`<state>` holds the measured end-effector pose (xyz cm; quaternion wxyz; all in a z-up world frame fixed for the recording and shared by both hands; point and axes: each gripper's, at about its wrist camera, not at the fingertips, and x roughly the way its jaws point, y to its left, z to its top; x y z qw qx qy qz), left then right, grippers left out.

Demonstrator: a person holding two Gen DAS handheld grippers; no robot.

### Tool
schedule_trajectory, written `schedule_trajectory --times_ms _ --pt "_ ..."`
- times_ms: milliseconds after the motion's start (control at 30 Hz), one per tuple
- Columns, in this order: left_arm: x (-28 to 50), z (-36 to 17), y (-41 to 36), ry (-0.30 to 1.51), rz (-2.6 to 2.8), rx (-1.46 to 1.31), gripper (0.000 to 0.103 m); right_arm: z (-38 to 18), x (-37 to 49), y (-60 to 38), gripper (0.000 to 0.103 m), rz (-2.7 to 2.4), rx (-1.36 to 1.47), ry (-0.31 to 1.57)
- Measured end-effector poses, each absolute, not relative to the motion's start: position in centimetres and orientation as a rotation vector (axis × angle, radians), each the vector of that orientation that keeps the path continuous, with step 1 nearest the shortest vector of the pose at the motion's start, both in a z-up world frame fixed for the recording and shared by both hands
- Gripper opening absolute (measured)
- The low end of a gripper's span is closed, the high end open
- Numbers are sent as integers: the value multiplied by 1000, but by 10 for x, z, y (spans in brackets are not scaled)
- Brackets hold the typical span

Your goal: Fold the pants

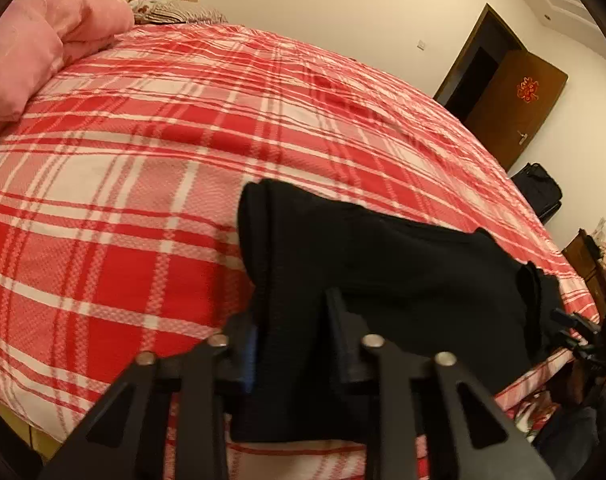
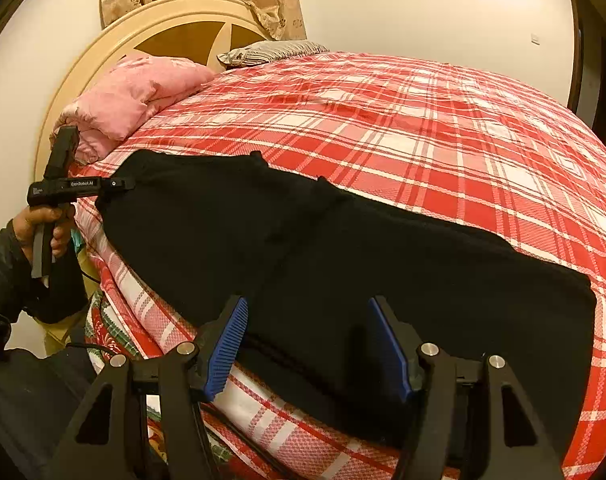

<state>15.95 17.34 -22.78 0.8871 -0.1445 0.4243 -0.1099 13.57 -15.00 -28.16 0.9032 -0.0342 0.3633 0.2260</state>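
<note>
Black pants (image 2: 303,264) lie along the near edge of the plaid bedspread (image 2: 443,128). Left gripper (image 1: 295,344) is clamped on one end's fabric. Right gripper (image 2: 307,344) has fingers spread wide over the other end, gripping nothing.

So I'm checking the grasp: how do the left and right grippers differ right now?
The left gripper has pants fabric between its fingers; the right gripper stands wide open with its blue pads bare. The left is at the pants' end near the pink quilt; the right is at the opposite end. Both are at the bed's near edge.
</note>
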Motion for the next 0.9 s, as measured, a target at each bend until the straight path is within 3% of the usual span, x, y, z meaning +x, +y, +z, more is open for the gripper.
schedule_trajectory --times_ms 400,900 --pt "146 -174 155 842 -347 -433 20 -267 138 -170 64 333 -79 738" --pt "146 -73 -22 790 -762 -260 20 -240 116 -267 64 107 53 709"
